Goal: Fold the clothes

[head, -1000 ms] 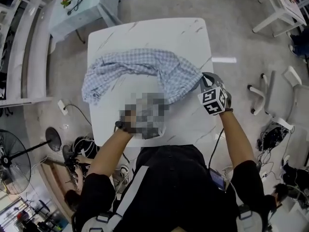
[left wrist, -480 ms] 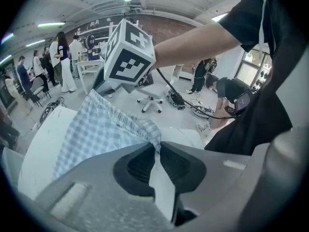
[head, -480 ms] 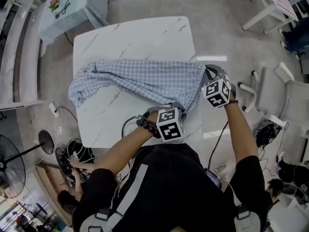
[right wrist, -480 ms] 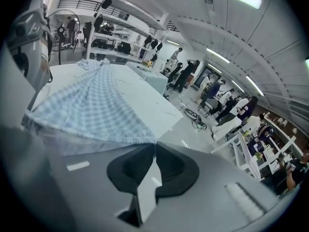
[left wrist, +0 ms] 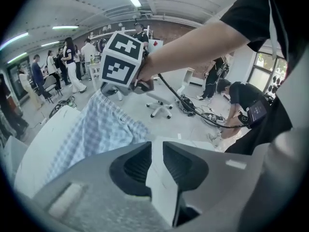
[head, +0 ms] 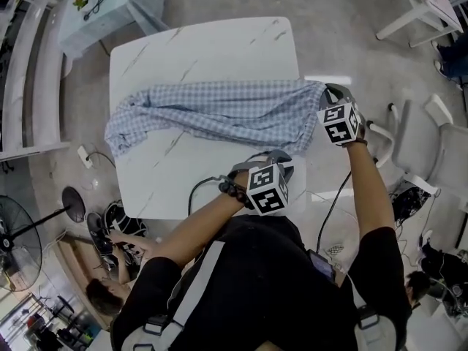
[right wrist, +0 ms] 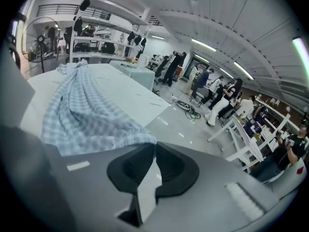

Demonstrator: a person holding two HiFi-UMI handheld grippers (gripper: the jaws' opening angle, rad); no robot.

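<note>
A blue-and-white checked shirt [head: 219, 112] lies stretched in a long band across the white marble table [head: 205, 50]. My right gripper [head: 327, 93] is at the table's right edge, shut on the shirt's right end. In the right gripper view the hem [right wrist: 130, 137] runs straight into the closed jaw tips of that gripper [right wrist: 154, 145]. My left gripper [head: 272, 156] hovers near the front right of the table, just below the shirt's lower hem. Its jaws have just been opening. In the left gripper view only bare tabletop shows in the gap of the left gripper [left wrist: 157, 144], and the cloth [left wrist: 96, 134] lies to the left.
White office chairs [head: 431, 123] stand on the floor right of the table. A floor fan [head: 18, 243] and cables [head: 117, 229] sit at the lower left, and a pale blue table [head: 110, 6] stands beyond. Several people stand in the background, and one crouches nearby [left wrist: 241, 103].
Both grippers have moved right across the table. The shirt went with them, pulled from a bunched heap into a long flat band. The left gripper now sits near the table's front right.
</note>
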